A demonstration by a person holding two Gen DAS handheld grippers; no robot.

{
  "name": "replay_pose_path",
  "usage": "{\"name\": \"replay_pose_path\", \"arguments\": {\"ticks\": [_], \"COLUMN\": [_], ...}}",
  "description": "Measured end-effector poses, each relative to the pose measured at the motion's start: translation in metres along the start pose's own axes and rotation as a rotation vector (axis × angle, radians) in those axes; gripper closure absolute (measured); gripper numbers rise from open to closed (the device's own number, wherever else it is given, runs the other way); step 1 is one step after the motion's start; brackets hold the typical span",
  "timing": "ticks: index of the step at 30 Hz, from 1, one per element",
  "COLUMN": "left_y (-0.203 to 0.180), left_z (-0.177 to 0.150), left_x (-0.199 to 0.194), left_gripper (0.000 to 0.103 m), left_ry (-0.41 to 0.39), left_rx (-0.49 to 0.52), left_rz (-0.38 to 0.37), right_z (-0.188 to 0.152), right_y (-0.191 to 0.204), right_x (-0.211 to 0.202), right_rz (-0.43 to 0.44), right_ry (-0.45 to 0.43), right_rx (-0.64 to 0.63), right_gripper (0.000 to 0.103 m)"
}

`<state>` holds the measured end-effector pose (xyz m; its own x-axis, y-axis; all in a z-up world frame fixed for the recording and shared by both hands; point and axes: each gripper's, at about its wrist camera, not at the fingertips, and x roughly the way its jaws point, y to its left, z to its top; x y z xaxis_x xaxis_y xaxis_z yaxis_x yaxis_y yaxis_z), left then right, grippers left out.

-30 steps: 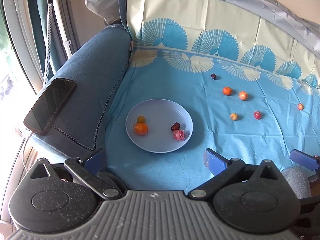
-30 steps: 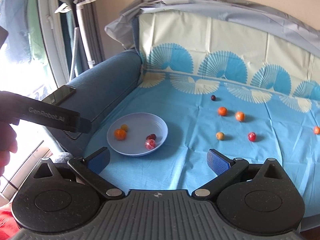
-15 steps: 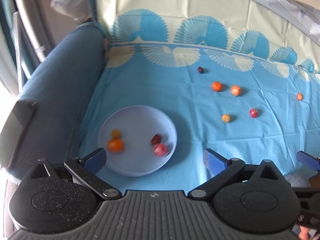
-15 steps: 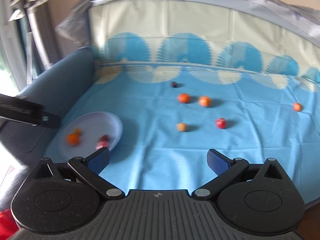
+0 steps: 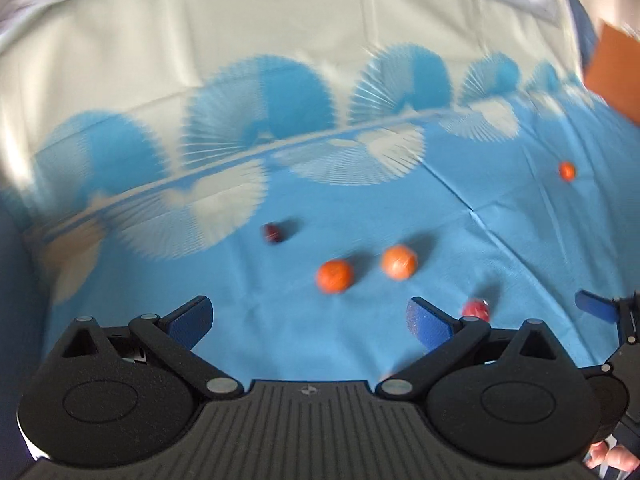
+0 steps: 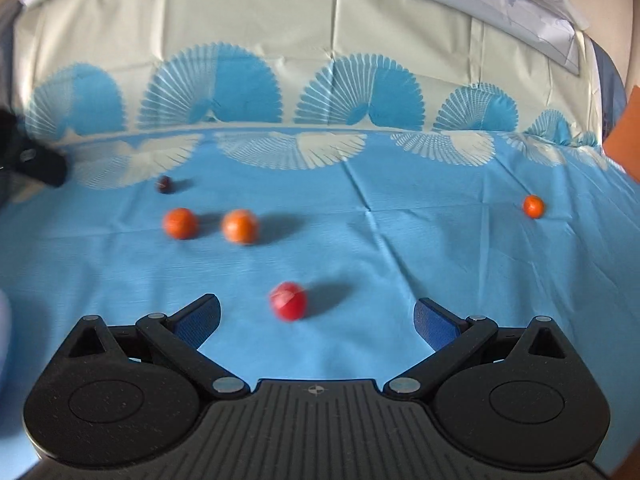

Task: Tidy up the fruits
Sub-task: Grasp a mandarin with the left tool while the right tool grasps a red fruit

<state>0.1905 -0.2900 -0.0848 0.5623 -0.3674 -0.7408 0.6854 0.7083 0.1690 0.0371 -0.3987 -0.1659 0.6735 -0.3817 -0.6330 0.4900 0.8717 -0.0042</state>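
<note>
Blue fan-print cloth (image 6: 360, 248) is slick w/ creases, so fruit may roll if I nudge it. Both my tools spread, empty: right tool (image 6: 316, 318) frames small round red fruit (image 6: 288, 301); left tool (image 5: 308, 316) short of two round orange fruits (image 5: 335, 276).

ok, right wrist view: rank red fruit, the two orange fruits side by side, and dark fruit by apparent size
1. red fruit, though it's nearest the camera
2. two orange fruits, look alike, blurred
3. dark fruit, smallest, farthest

A home: a sofa (image 6: 608, 76) draped with a fan-patterned cloth (image 6: 360, 208).
</note>
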Motion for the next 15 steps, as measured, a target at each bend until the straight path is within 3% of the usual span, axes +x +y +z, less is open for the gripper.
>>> {"name": "replay_pose_path", "arguments": {"ticks": [6, 8, 15], "left_y": [-0.031, -0.041, -0.062], "left_z": [0.024, 0.027, 0.029], "left_x": [0.114, 0.137, 0.172], "left_gripper": [0.000, 0.000, 0.003], "left_ry": [0.101, 0.124, 0.113], "left_rx": [0.079, 0.103, 0.190], "left_rz": [-0.144, -0.155, -0.169], "right_z": [-0.010, -0.018, -0.019], "right_y": [0.000, 0.002, 0.006], "right_x": [0.077, 0.089, 0.085], "right_rz": [0.047, 0.038, 0.023], "right_ry": [0.047, 0.054, 0.026], "right_rx": [0.014, -0.010, -0.020], "right_gripper": [0.001, 0.001, 0.001]}}
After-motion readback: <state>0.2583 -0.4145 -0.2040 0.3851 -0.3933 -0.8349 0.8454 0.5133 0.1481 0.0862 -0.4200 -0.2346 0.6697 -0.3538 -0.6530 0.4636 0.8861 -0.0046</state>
